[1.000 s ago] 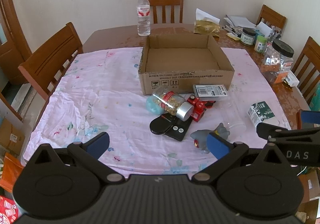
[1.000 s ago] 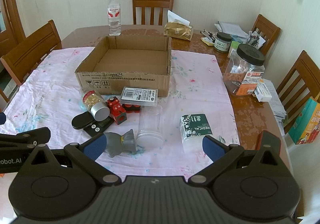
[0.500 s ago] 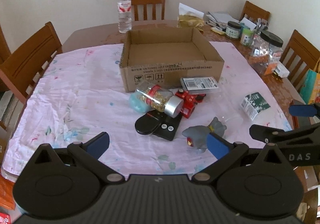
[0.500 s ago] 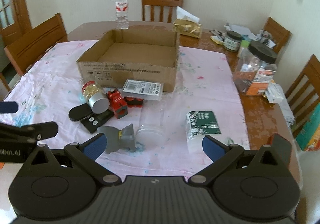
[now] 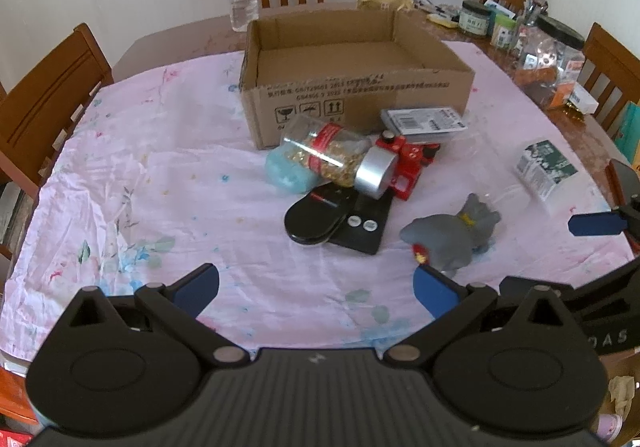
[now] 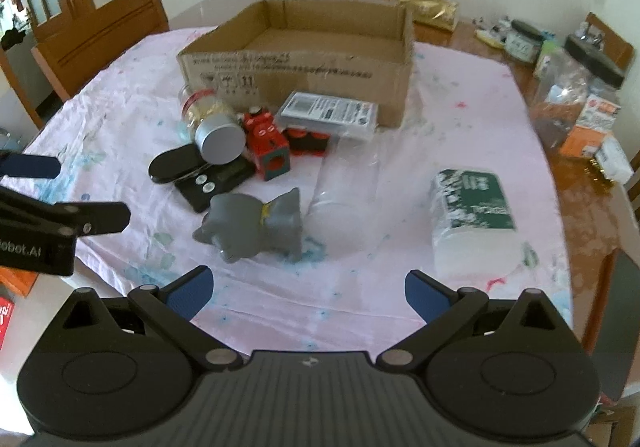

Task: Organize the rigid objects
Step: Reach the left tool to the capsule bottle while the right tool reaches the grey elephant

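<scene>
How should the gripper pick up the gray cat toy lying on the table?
Probably from above, fingers closing across the narrow neck by the yellow collar of the cat toy. It lies on its side, clear of the scale, and the open right gripper is nearest.

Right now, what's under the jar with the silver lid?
The jar lies on its side, lid end over the black scale and against the red toy. A light blue thing sits beneath its base; most of that is covered.
</scene>
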### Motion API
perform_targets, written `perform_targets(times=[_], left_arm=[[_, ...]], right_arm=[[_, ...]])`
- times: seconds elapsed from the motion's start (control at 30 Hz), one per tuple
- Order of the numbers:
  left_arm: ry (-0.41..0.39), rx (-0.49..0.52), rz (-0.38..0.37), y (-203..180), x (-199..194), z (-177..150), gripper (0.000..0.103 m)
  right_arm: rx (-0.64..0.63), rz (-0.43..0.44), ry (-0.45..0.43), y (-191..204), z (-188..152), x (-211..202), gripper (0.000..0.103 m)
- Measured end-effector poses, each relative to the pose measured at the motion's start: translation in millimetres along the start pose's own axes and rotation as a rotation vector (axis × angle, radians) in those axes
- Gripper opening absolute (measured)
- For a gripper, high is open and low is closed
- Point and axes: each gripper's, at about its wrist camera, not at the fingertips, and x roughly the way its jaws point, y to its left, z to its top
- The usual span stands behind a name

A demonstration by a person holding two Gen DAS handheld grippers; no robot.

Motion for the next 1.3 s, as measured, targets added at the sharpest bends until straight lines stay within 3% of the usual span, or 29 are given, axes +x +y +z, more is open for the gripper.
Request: perform_targets(times=[0.23, 0.47, 0.73, 1.1, 1.3], left_arm=[[0.006, 0.023, -0.024, 12, 20, 11, 0.102], [-0.028, 0.165, -0.103, 12, 39, 30, 0.102], [-0.003, 0.272, -0.176, 15, 57, 39, 0.102], [0.006, 0.345, -0.217, 20, 71, 49, 0.102], [-0.008, 0.374, -0.238, 22, 76, 54, 0.102]], right_arm=[[0.004, 0.028, 0.030, 10, 7, 17, 0.103], [0.004, 0.043, 0.037, 15, 8, 26, 0.103], [-0.011, 0.075, 0.035, 25, 8, 35, 0.103], [0.000, 0.064, 0.051, 38, 15, 62, 0.103], [-0.108, -0.013, 0.043, 55, 10, 69, 0.103]])
